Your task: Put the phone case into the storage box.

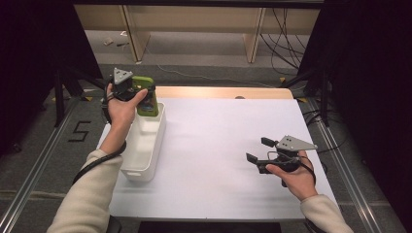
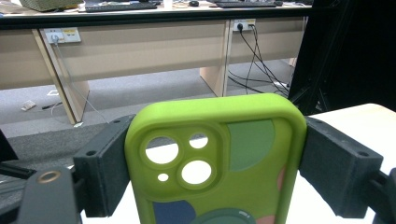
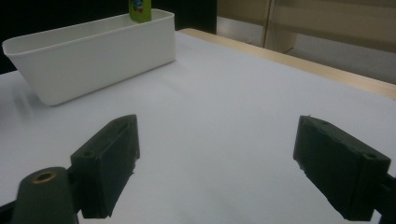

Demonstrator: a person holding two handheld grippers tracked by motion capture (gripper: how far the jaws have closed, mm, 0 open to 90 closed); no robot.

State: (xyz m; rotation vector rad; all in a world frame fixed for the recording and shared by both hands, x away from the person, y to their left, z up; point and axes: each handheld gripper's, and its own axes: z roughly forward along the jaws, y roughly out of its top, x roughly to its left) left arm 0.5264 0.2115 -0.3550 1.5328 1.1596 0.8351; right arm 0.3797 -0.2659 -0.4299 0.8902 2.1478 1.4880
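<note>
Surface: white table top [image 1: 218, 145] with a pale wooden strip along its far edge; grey carpet, desk legs and trailing cables lie beyond it.
Bin: your white plastic bin [image 1: 145, 145] sits long-ways at the table's left side, and its rim and wall show from the right gripper view [image 3: 93, 51].
Phone case: the lime-green phone case [image 2: 215, 163] is upright, camera cut-outs uppermost, held over the far end of the bin [image 1: 146, 97]; I cannot tell whether its bottom edge touches the bin floor.
Left gripper: your left gripper [image 1: 138, 94] has both jaws pressed against the case's long side edges, so it is clamped on the case.
Right gripper: your right gripper [image 1: 257, 150] hovers over the bare table at the right, well apart from the bin, jaws spread wide with nothing between them [image 3: 215, 163].
Handling: judge the case light, soft and rubbery; it will likely flex inward if you squeeze hard, yet it should not slip or break.
Where to hold: keep the pads on the side edges below the camera block, as now; avoid the thin back panel.
</note>
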